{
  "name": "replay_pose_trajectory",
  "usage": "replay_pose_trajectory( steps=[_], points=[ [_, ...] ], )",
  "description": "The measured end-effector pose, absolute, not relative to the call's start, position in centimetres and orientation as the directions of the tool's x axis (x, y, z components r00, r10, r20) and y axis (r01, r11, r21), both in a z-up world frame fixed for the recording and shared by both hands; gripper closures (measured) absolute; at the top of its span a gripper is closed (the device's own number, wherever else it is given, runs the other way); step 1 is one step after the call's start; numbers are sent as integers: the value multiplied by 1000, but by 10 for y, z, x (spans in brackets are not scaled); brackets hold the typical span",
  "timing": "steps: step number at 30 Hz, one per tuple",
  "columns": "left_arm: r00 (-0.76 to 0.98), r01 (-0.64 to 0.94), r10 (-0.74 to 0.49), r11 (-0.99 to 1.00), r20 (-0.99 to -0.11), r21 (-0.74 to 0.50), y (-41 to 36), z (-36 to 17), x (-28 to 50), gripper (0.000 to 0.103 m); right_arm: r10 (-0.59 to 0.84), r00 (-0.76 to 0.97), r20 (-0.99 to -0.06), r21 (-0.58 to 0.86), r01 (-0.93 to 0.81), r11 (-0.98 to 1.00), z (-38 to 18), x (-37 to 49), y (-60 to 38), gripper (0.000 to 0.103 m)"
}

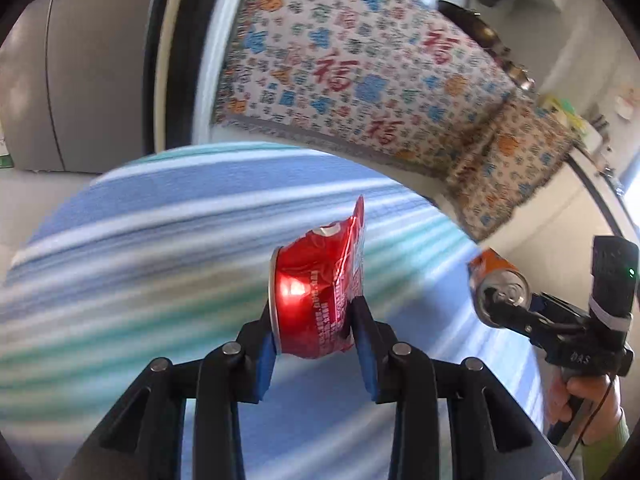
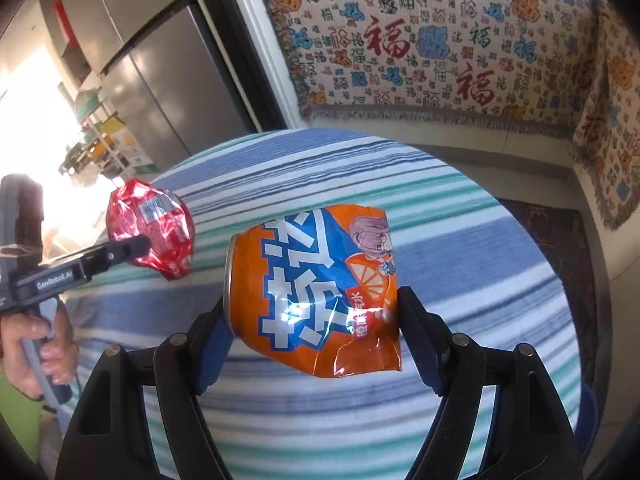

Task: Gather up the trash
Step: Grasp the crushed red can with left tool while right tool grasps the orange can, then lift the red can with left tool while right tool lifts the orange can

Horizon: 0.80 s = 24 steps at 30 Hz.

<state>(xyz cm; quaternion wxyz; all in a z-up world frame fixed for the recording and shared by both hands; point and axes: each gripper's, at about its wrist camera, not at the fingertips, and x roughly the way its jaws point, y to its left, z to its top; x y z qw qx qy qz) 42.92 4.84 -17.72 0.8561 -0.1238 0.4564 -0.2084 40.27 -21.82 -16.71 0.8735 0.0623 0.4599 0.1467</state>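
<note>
A person holds a two-finger gripper in each hand above a round table [image 2: 460, 264] covered in a blue, green and white striped cloth. The left gripper [image 1: 316, 320] is clamped on a crushed red can [image 1: 316, 292], its blue pads pressing the can's two sides. The right gripper [image 2: 312, 320] is clamped on a crushed orange can [image 2: 316, 292], with the jaws set wider around its broader body. Both cans appear lifted clear of the table, the red one to the left of the orange one and well apart from it, though the left view is blurred, so contact with the cloth cannot be fully ruled out. Beyond the table hangs a patterned fabric [image 2: 440, 40] with red characters, and a grey refrigerator [image 2: 152, 64] stands past the table's far left edge.

No bin or bag is visible in either view. The step in hand looks like carrying both cans off to a collection point. Doing it well likely means keeping steady pressure on the dented metal, which could slip or buckle, and keeping the two cans from knocking together.
</note>
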Motion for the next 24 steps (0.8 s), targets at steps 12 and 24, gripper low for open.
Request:
replay_pose_trajectory(
  steps=[12,24],
  points=[
    [480,336,-536,844,-695,-419,-16,-140,307,68,298,555,-776,231,-190,954,-134,290,-243,25],
    [523,358,-482,873,-703,-332,-56,-120,231,68,293,567,-770,227,-184,956,-118,211,-250,25]
  ],
)
